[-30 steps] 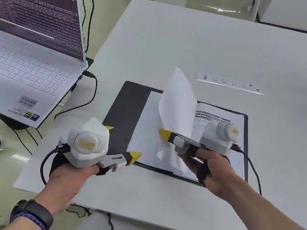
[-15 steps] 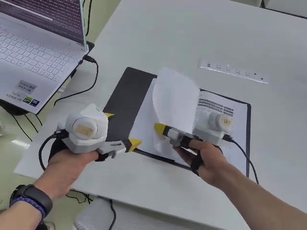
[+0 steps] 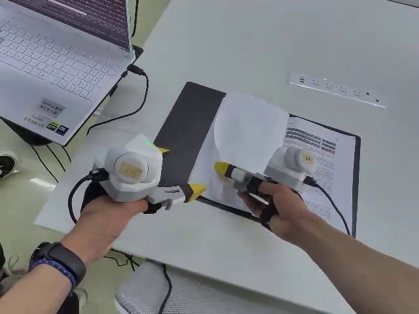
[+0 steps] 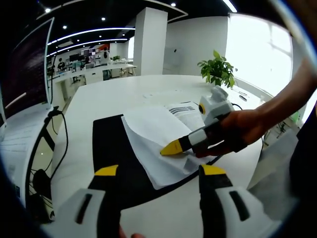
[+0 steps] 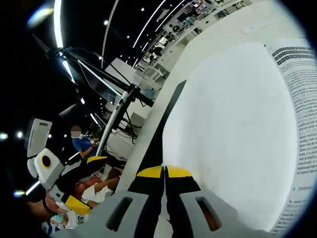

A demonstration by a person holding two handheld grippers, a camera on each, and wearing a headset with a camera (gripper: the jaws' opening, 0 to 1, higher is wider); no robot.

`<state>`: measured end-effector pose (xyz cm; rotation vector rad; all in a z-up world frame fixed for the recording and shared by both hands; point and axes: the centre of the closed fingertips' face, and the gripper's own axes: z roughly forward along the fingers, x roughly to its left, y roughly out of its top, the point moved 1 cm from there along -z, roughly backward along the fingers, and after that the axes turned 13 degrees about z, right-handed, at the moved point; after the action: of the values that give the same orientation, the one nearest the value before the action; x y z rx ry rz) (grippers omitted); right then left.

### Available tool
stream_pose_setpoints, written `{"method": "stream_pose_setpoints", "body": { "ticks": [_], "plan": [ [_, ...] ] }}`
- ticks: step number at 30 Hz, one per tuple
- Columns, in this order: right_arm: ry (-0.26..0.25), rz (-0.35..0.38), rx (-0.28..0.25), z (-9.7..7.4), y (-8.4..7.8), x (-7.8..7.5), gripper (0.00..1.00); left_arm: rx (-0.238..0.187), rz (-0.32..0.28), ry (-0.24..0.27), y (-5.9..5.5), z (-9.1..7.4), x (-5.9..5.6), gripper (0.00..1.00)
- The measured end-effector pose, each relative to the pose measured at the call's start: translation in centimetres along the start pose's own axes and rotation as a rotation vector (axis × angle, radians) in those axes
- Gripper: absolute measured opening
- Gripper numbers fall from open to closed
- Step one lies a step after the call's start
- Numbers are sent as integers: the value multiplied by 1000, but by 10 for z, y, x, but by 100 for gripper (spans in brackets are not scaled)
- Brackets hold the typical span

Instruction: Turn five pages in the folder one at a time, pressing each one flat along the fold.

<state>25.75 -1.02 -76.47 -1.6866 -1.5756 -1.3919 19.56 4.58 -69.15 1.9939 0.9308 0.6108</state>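
A black folder lies open on the white table, its printed right-hand page flat. A white page curves up from the fold and leans over to the left. My right gripper is shut on that page's near edge; its jaws meet with the sheet spreading beyond them. My left gripper hovers open at the folder's near left corner with nothing between its fingers. From there I see the right gripper on the page, just ahead.
An open laptop stands at the far left, with a black cable running toward the folder. A white power strip lies beyond the folder. The table's near edge is close below both hands.
The held page has come down from nearly upright to leaning left over the folder's left half, with the right gripper moving left and lower. The left gripper has stayed put, open.
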Motion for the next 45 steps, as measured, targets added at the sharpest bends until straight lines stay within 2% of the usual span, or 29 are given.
{"method": "stream_pose_setpoints", "body": {
  "ticks": [2, 6, 10, 14, 17, 19, 25, 33, 38, 45],
  "plan": [
    [-4, 5, 3, 1, -1, 2, 0, -1, 4, -4, 1, 1, -1, 63],
    [-23, 18, 11, 8, -2, -6, 0, 7, 19, -12, 0, 2, -1, 63],
    [-37, -12, 38, 11, -8, -10, 3, 7, 10, -5, 0, 1, 1, 63],
    [-47, -11, 39, 14, -11, -13, 5, 14, 11, -7, -2, 0, 0, 63],
    [-24, -16, 43, 15, -13, -7, 13, 14, 6, -4, -3, -2, 1, 63],
    [-13, -37, 42, 14, -16, -3, 17, 16, 3, -3, -5, -3, 2, 63],
    [15, -36, 30, 14, -18, 5, 28, 25, 6, -9, -8, -4, 0, 62],
    [65, -47, 19, 9, -20, 22, 48, 28, -27, -21, -10, 6, -7, 57],
    [69, -62, -12, 3, -15, 24, 51, 40, -54, -23, -13, 11, -9, 54],
    [71, -138, -28, -11, -1, 31, 51, 56, -25, -20, -13, 16, -5, 51]
  ]
}}
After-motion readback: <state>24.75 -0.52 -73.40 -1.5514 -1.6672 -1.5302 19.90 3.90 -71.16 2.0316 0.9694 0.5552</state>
